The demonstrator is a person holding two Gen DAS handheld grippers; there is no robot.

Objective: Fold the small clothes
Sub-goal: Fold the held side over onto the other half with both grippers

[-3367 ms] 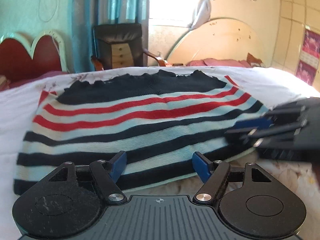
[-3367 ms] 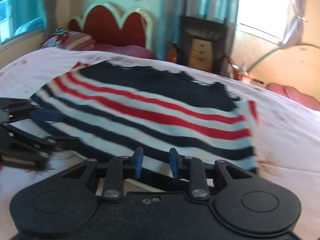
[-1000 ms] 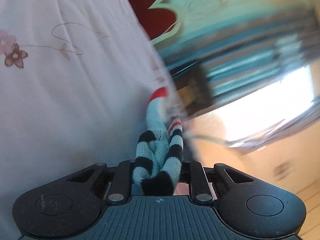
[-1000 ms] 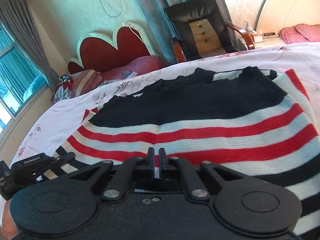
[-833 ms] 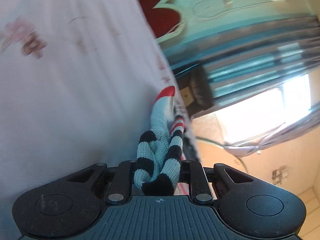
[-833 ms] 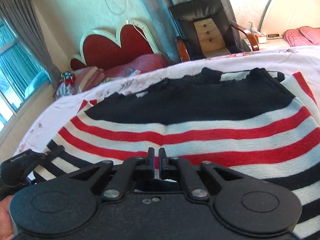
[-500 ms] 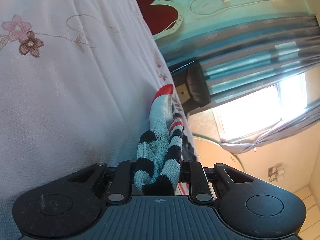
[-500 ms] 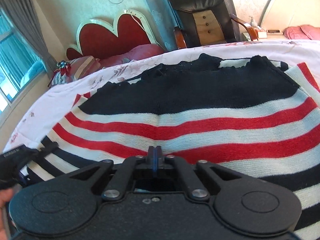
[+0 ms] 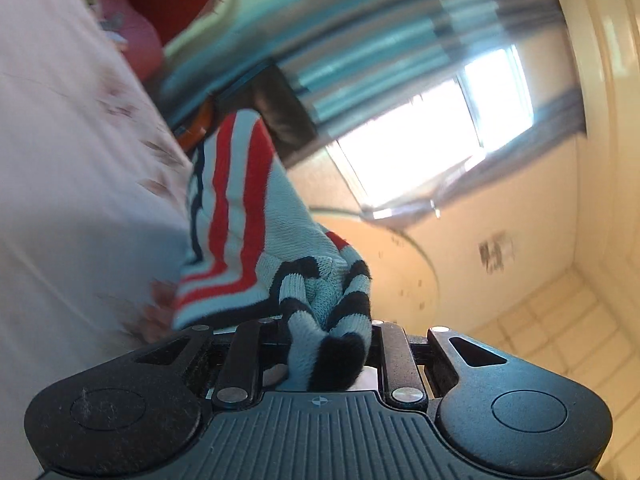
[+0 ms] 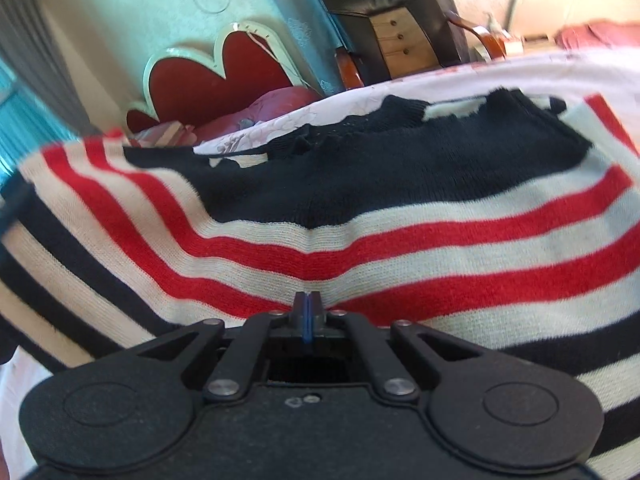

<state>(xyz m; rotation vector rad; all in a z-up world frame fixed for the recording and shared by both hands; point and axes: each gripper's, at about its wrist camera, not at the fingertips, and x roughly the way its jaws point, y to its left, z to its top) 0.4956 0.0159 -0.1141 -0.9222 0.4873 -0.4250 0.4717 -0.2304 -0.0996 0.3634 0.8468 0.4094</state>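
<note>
Fold's barely started: left gripper (image 9: 326, 344) is clamped on a bunched sweater (image 10: 360, 240) edge, right gripper (image 10: 306, 314) pinched shut on it, most still flat on the bed (image 9: 72, 184).

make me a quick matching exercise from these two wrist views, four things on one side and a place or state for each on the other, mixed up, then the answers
Things:
1. left gripper
2. right gripper
3. striped sweater
4. black armchair

Places or states:
A. by the curtains, beyond the bed
B. shut on a bunched wad of knit
C. one side lifted, the rest spread on the bed sheet
D. fingers closed together at a red stripe

Pairs: 1-B, 2-D, 3-C, 4-A
</note>
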